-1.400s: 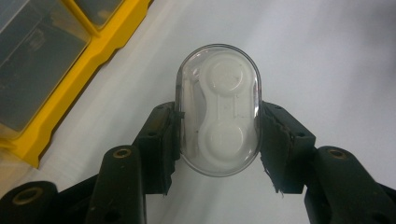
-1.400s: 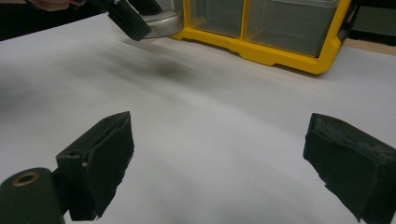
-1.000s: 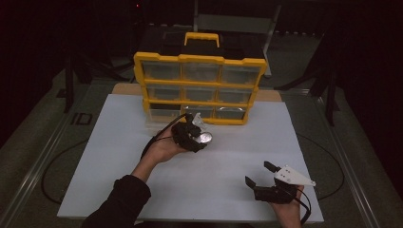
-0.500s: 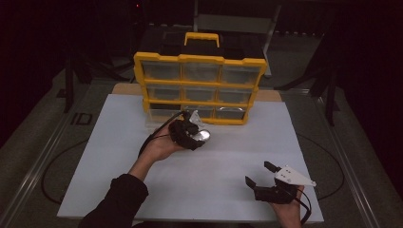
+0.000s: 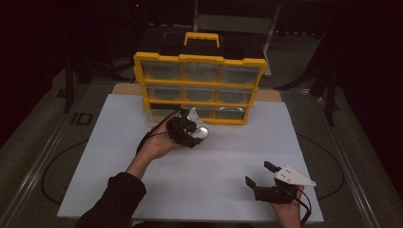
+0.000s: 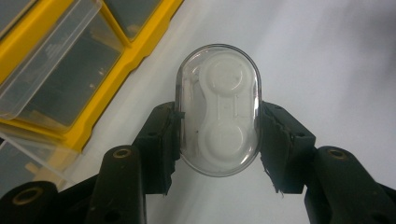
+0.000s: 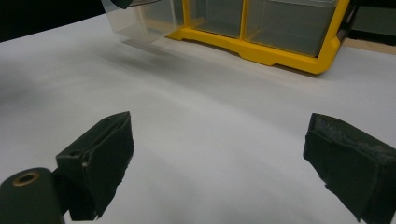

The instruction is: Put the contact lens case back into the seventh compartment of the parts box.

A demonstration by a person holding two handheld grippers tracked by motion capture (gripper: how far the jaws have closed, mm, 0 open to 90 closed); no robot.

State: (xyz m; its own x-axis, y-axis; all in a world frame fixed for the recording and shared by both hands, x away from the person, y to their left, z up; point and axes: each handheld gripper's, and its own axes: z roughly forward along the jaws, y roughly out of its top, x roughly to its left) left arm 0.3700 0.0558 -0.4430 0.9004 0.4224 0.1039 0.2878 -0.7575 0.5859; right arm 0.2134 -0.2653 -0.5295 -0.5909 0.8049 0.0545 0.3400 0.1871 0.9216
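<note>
High view: nearest the person, well in front of the yellow drawer organizer and off toward its right end, the right tongs rest low over the white tabletop with the jaws standing wide apart and nothing between them. In the right gripper view those jaws frame bare tabletop, with the organizer's bottom row across the far edge.

Farther in, just in front of the organizer's bottom row, the left tongs are clamped on a clear oval case with a white contact-lens holder inside. In the left gripper view the pads press the two long sides of the clear oval case, so its long axis runs straight out along the jaws and its far rounded end points away from the hand. The two round wells of the white insert lie one behind the other along that axis. The case is held off the tabletop.

Beside it, a clear drawer stands pulled out of the organizer's bottom row.
</note>
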